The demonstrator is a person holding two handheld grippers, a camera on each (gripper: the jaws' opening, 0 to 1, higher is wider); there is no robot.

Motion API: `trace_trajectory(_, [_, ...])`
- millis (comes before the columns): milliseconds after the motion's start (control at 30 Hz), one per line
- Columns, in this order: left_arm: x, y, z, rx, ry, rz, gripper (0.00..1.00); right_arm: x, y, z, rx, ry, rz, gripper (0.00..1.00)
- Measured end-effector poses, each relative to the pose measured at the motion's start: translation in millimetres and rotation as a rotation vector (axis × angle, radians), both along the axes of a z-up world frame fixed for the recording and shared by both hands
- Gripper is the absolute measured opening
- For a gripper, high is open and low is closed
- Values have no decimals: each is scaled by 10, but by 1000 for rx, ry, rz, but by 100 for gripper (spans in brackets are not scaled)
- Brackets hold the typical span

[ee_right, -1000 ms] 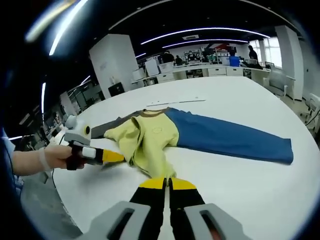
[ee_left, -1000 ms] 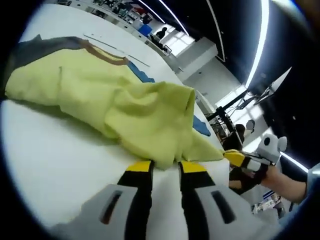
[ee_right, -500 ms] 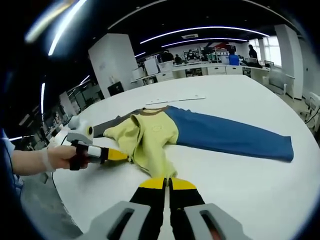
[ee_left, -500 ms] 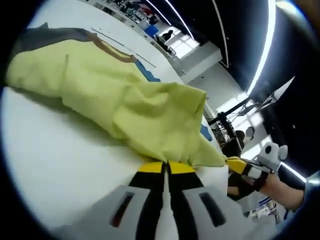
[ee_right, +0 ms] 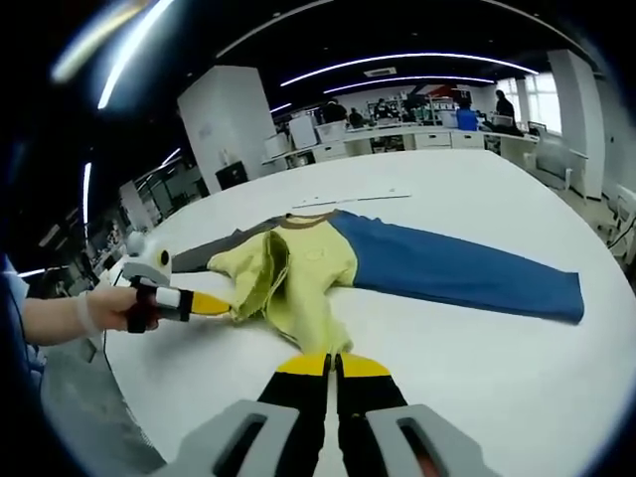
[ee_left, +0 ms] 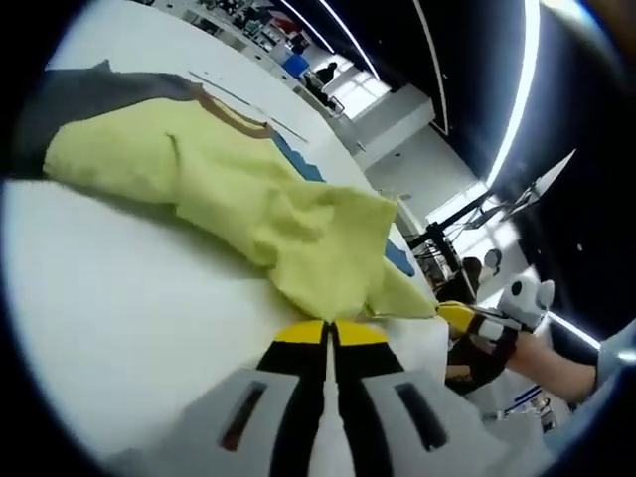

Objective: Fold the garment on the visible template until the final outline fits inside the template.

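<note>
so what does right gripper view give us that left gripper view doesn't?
Right gripper view: the whole garment laid out, its long blue sleeve stretched flat across the white table, and the left tool coming in from the left in a hand.

Left gripper view: a close look at the bunched yellow fabric, and the right tool coming in from the right.

Both: the yellow body, brown collar, grey sleeve, and each view's own tool shut at the yellow fabric's edge.

Template hidden under garment (ee_right: 328,263); gray sleeve (ee_left: 70,94) cut off
</note>
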State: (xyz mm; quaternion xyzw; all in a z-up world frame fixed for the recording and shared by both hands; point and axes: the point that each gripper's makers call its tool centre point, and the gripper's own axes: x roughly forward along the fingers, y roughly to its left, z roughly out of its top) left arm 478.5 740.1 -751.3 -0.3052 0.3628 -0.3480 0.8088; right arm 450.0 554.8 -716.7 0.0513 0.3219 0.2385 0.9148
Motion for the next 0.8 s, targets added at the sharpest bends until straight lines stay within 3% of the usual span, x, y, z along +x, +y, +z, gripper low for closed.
trace_trajectory(467, [-388,699,138,60,-21,0,0,-139,11,-6,0,0,19,0])
trace_trajectory(800, [-879,1122,223,110,-1,-22,0,-358,-119,46,6,11,10,0])
